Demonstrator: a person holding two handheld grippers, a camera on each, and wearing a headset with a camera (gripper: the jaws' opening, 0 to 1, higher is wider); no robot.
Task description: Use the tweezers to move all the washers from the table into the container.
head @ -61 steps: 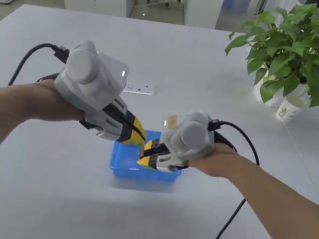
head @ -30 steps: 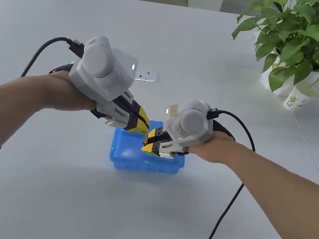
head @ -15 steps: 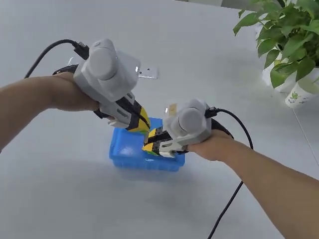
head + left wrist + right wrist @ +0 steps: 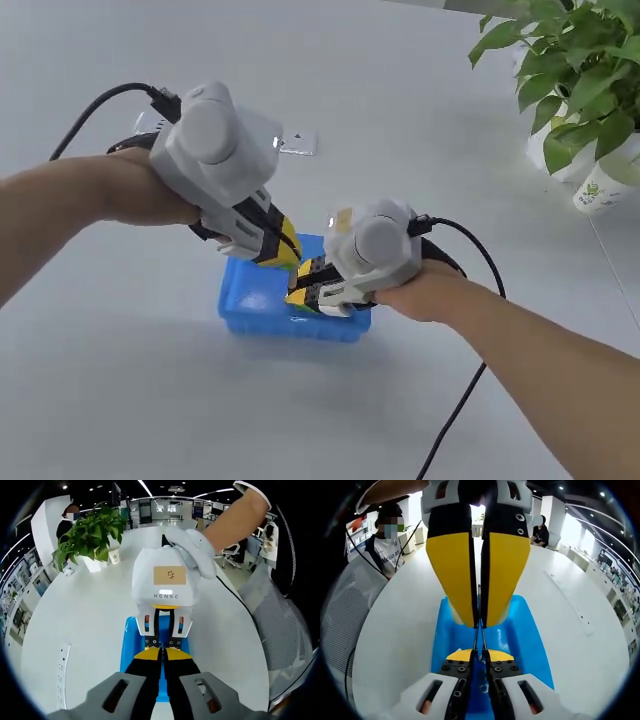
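Note:
A blue container (image 4: 247, 312) sits on the white table. My left gripper (image 4: 286, 262) reaches down into it from the upper left and my right gripper (image 4: 297, 296) comes in from the right, the two tip to tip. In the right gripper view, thin metal tweezers (image 4: 479, 641) run from the left gripper's nearly closed yellow jaws down between my right gripper's (image 4: 480, 656) own closed tips. In the left gripper view, my left gripper (image 4: 161, 652) meets the right one over the container (image 4: 128, 641). A small ring-like piece (image 4: 482, 686) lies on the container floor (image 4: 525, 630).
A potted plant (image 4: 585, 85) stands at the far right of the table. A white power strip (image 4: 296, 146) lies beyond the container. Cables trail from both grippers, one (image 4: 462, 400) toward the near edge. People sit behind the table.
The head camera has shifted, so the scene sits a little differently in the picture. Both grippers stay tip to tip over the blue container, almost still.

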